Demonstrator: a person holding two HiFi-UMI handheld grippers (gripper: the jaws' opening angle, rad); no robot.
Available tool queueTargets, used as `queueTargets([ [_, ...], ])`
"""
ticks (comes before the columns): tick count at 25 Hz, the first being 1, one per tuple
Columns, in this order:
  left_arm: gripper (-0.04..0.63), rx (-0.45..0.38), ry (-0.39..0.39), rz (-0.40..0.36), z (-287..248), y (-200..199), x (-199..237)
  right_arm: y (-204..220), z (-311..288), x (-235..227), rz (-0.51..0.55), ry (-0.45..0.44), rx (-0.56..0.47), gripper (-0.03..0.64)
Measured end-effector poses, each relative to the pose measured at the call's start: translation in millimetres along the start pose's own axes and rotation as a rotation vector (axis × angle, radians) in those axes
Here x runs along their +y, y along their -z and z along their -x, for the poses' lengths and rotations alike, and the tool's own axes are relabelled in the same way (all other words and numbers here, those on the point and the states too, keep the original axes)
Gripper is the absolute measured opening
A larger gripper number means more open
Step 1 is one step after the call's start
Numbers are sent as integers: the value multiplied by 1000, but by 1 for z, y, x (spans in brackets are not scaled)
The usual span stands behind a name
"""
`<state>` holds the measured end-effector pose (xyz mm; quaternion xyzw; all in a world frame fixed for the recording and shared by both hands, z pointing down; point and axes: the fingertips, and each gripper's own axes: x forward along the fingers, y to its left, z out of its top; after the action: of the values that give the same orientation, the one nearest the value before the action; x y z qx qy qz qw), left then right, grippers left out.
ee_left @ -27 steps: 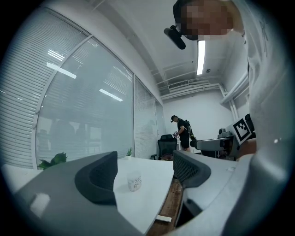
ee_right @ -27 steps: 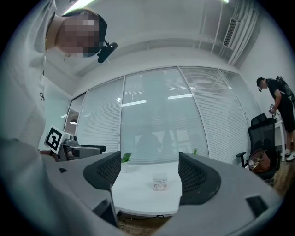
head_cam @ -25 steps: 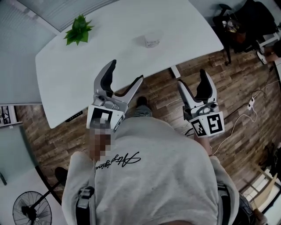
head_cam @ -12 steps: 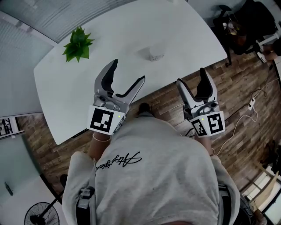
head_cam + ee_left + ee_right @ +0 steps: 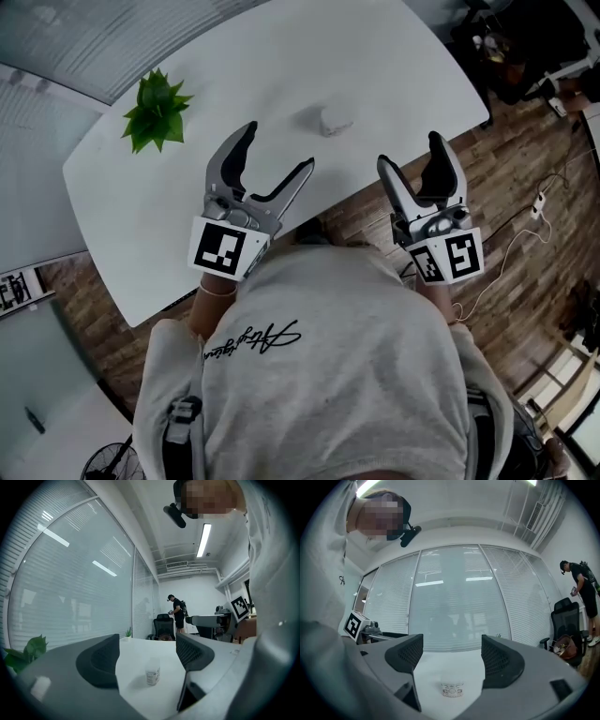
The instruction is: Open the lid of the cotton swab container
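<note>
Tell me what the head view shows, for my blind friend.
Seen from above, a person holds the left gripper and right gripper, both open and empty, at the near edge of a white table. A cotton swab container stands farther on it, a plant to its left.

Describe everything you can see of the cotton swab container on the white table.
The cotton swab container is a small, pale, translucent-looking round tub, probably plastic, with a label band of dark print round its lower half. It stands upright on the white table, and its top appears closed. Nothing touches it: the left hand-held gripper and the right hand-held gripper are both open, empty and short of it, and each gripper view frames it between the jaws.
</note>
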<state>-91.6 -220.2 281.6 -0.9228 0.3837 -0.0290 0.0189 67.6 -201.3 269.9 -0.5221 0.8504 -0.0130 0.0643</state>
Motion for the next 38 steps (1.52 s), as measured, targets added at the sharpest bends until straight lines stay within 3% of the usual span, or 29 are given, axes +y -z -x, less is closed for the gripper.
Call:
queueTargets([
  [10,364,45,16,-7,-20,12,-20,6,7,-19,-32,-26,44,371],
  [20,364,142,21,-6,-47,58,-29,1,4,-32,-23,-92,53,371],
  [38,364,339,109,7,-111,134,-27,1,11,-66,-16,-29,78,370],
])
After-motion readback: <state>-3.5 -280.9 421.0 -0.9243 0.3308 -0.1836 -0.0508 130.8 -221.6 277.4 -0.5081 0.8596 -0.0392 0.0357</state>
